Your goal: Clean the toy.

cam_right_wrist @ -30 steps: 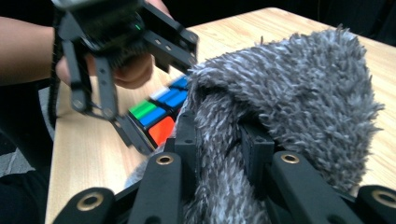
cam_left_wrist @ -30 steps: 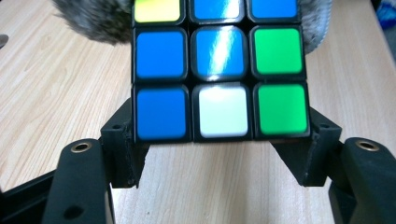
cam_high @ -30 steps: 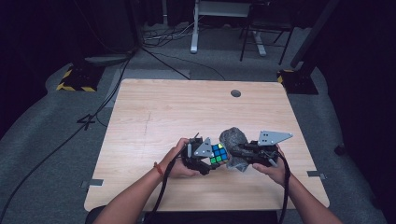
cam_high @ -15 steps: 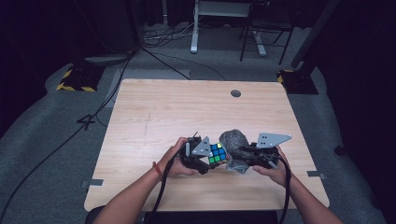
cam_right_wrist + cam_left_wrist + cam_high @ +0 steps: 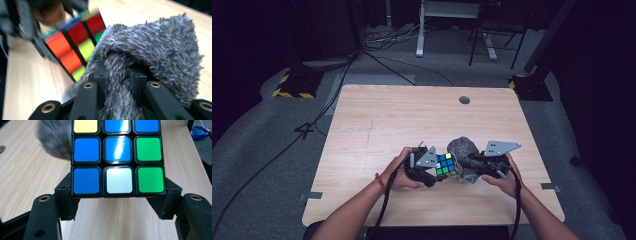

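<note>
At the near edge of the wooden counter (image 5: 377, 125) the person had both hands close together, a gripper in each. The left gripper (image 5: 432, 169) had its fingers (image 5: 66, 200) closed partway onto the puzzle cube (image 5: 446, 164), pressing its two opposite sides – seen along that gripper's own view, the cube (image 5: 117, 157) sat squarely between the black pads, with blue, green, white and yellow squares facing the camera and the counter's pale grain beneath it. The cube was held just clear of the counter, near the middle of the near edge, slightly right of centre. The right gripper (image 5: 474, 165) had its fingers (image 5: 100, 75) drawn in tight on a fold of the grey fluffy cloth (image 5: 463, 150), and in its own view the shaggy cloth (image 5: 160, 50) bunched up over and around the pinched fold, with the cube (image 5: 72, 47) just beside it to the left, showing red, orange and yellow-green squares, somewhat blurred. From above, the cloth lay against the cube's right side – touching it, as far as I could tell – so the two grippers faced each other across the cube and cloth. The left hand (image 5: 399, 172) and right hand (image 5: 507, 177) gripped the handles, cables trailing back toward the person. Beyond the counter the floor (image 5: 272, 150) was dark grey carpet with cables and stand legs.
</note>
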The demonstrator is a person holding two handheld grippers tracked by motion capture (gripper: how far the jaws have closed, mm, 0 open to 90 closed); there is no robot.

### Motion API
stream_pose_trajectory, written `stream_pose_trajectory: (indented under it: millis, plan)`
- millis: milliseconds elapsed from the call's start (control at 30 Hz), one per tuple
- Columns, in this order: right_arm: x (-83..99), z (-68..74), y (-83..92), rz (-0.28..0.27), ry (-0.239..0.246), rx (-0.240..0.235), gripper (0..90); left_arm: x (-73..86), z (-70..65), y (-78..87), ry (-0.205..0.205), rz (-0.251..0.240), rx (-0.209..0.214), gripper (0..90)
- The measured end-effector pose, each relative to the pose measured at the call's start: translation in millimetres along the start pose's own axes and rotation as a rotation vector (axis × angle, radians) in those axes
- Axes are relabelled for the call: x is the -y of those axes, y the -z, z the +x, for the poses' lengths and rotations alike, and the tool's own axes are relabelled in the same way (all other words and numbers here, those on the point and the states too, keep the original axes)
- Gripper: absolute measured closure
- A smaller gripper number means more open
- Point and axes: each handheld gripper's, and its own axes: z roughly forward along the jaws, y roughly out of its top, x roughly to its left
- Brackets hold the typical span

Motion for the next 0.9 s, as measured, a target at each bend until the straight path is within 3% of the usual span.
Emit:
stream_pose_trajectory:
  millis: [133, 233, 333, 467, 500, 567, 633, 733, 900]
  plan:
    - [-6.5, 7.0, 2.7, -0.044, 0.02, -0.024, 73.6, 1.9, 0.9, -3.2, -0.003, 0.015, 0.006, 33.7]
    - [-4.1, 5.3, 2.1, -0.015, 0.017, -0.03, 73.6, 1.3, 0.3, 0.2, -0.001, -0.001, 0.0, 33.7]
    - [1.4, 0.7, 0.7, 0.033, 0.013, -0.009, 73.6, -0.6, 0.3, 5.2, -0.008, -0.028, -0.005, 33.7]
    - [9.7, -6.3, -3.4, 0.095, -0.012, 0.003, 73.5, -2.6, 1.5, 12.6, 0.015, -0.078, -0.009, 33.7]
    - [11.0, -6.4, -4.7, 0.102, -0.011, 0.01, 73.6, -3.7, 1.6, 12.7, 0.01, -0.071, -0.008, 33.7]
    - [8.8, -4.0, -4.3, 0.07, -0.011, -0.009, 73.6, -4.3, -1.1, 9.4, -0.013, -0.034, -0.035, 33.7]
    - [1.9, 2.3, -2.7, 0.066, 0.027, 0.022, 73.5, -2.8, 0.2, 8.4, -0.007, -0.023, -0.035, 33.7]
    - [-1.9, 5.9, 1.9, 0.044, 0.039, 0.04, 73.5, -0.4, 3.7, 8.3, 0.002, 0.0, -0.044, 33.7]
    - [-9.1, 9.9, 9.3, -0.034, 0.025, -0.02, 73.5, 2.1, 3.3, -4.1, 0.003, 0.049, -0.036, 33.7]
